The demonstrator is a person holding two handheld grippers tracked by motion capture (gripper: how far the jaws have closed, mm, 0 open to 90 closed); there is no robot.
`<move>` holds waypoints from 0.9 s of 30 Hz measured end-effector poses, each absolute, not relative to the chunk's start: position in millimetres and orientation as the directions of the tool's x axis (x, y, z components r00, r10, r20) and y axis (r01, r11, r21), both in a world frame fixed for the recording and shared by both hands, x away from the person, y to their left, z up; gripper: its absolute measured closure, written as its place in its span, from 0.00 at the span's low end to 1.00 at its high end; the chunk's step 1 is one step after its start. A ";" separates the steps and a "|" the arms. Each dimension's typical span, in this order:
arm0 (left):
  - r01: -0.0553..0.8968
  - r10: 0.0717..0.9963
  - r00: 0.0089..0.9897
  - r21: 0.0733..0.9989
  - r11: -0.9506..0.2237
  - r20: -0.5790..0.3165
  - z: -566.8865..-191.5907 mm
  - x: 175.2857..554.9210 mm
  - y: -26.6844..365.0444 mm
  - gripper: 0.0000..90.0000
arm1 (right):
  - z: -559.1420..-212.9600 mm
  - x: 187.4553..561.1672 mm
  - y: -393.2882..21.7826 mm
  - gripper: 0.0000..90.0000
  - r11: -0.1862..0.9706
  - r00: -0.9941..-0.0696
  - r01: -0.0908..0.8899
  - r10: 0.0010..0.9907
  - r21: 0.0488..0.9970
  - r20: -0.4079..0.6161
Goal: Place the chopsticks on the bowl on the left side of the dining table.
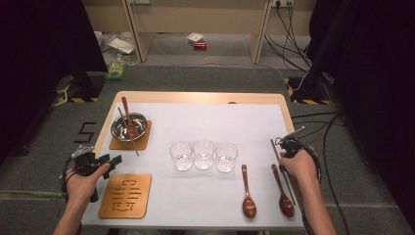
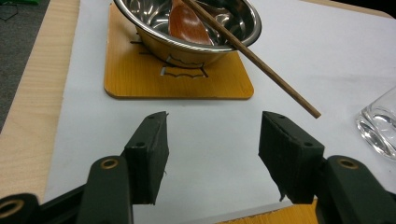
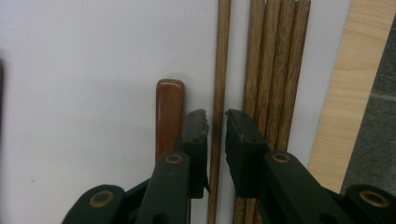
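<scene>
Here, right gripper (image 3: 215, 119) at the table's (image 1: 195, 97) right edge, jaws narrowly parted around a single chopstick (image 3: 220, 70), not pinching, left gripper (image 2: 212, 140) spread wide, holding nothing, near the bowl (image 2: 187, 42).

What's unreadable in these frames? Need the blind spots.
- Right gripper, right gripper view: jaws straddle one chopstick; whether the pads press on it cannot be told.
- Same chopstick: both ends cut off by top and bottom edges.
- Right gripper in the high view: covered by the hand.
- Bowl, left gripper view: far rim cut by the top edge.
- Glass, left gripper view: cut by the right edge.
</scene>
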State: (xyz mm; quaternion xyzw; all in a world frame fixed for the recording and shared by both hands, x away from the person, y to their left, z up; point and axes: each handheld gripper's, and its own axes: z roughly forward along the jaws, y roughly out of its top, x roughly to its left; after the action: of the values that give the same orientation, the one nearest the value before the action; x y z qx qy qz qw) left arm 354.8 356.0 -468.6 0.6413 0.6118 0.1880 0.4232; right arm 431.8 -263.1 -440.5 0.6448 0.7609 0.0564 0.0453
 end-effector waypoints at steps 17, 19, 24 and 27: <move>0.623 0.944 0.181 0.775 0.107 -0.276 -469.0 354.2 355.6 0.47 | -448.7 438.6 -261.5 0.95 0.150 -0.150 0.983 0.989 0.108 -0.008; 0.624 0.945 0.182 0.775 0.103 -0.273 -469.6 353.8 355.4 0.47 | -448.6 439.6 -261.6 0.95 0.141 -0.142 0.985 0.990 0.098 -0.003; 0.628 0.946 0.180 0.771 0.101 -0.271 -471.1 354.3 354.1 0.47 | -448.5 439.7 -263.4 0.95 0.145 -0.147 0.984 0.989 0.100 0.009; 0.628 0.946 0.182 0.772 0.099 -0.269 -471.1 354.7 353.5 0.47 | -447.8 440.2 -263.4 0.95 0.161 -0.163 0.983 0.987 0.093 0.010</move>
State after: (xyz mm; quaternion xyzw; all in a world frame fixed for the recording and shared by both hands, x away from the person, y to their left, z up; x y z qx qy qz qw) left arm 354.7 353.5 -471.1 0.6440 0.6109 0.1892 0.4199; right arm 440.2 -263.4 -447.8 0.6465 0.7614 0.0387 0.0261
